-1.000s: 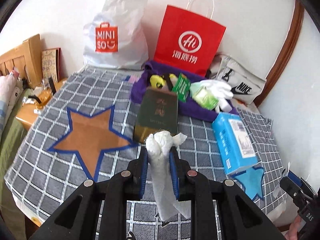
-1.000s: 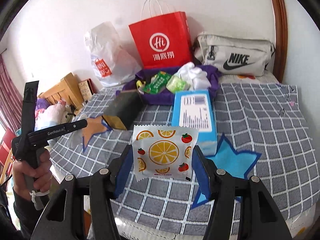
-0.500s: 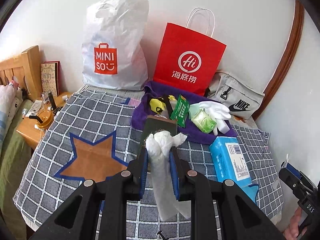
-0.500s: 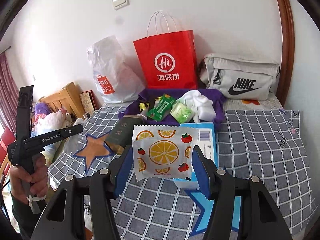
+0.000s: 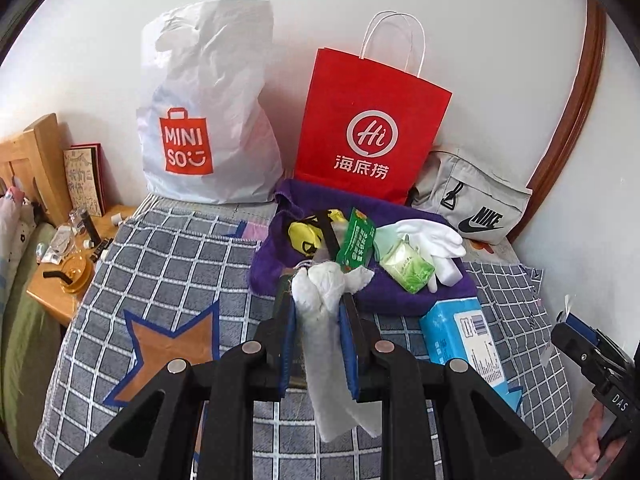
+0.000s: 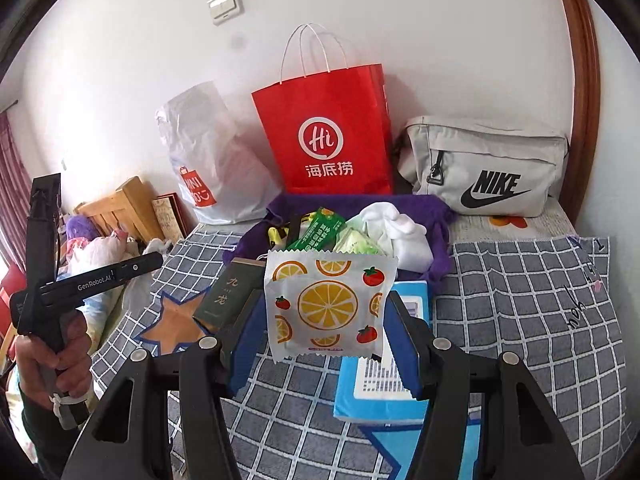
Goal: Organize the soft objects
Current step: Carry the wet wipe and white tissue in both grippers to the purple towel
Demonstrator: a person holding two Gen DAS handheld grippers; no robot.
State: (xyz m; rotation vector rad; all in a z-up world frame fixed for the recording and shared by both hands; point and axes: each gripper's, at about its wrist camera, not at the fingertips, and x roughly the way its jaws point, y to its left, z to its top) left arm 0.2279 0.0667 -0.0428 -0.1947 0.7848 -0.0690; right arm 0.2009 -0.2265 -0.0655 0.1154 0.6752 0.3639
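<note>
Hanging limp between the clenched jaws of the left gripper (image 5: 320, 344), a white cloth (image 5: 326, 320) is seen pinched at mid-length, its bunched top standing above the pads and its tail drooping below them over the checked bed cover (image 5: 160, 272). In the right wrist view, a fruit-printed sachet (image 6: 328, 304) is held by its two side edges in the right gripper (image 6: 328, 344), whose jaws are set wide and closed against the packet. Both things are carried above the bed, short of the purple cloth (image 5: 280, 268) at the wall, on which a green packet (image 5: 356, 242), a pale green tissue pack (image 5: 406, 266) and white gloves (image 5: 432, 234) are already heaped. The white cloth is judged to be very light and wholly without stiffness (it will fold wherever it is unsupported), so a firm pinch near the middle, as now, is thought best; little slip is expected from the fabric. The sachet, by contrast, is taken to be light, smooth-skinned and puffed with a soft filling: a grip across its crimped edges could be lost by sliding, and a hold nearer the padded centre would be surer. Neither is considered fragile. A red paper bag (image 5: 372, 128), a white plastic bag (image 5: 208, 120) and a grey pouch (image 6: 488, 164) are stood behind.
</note>
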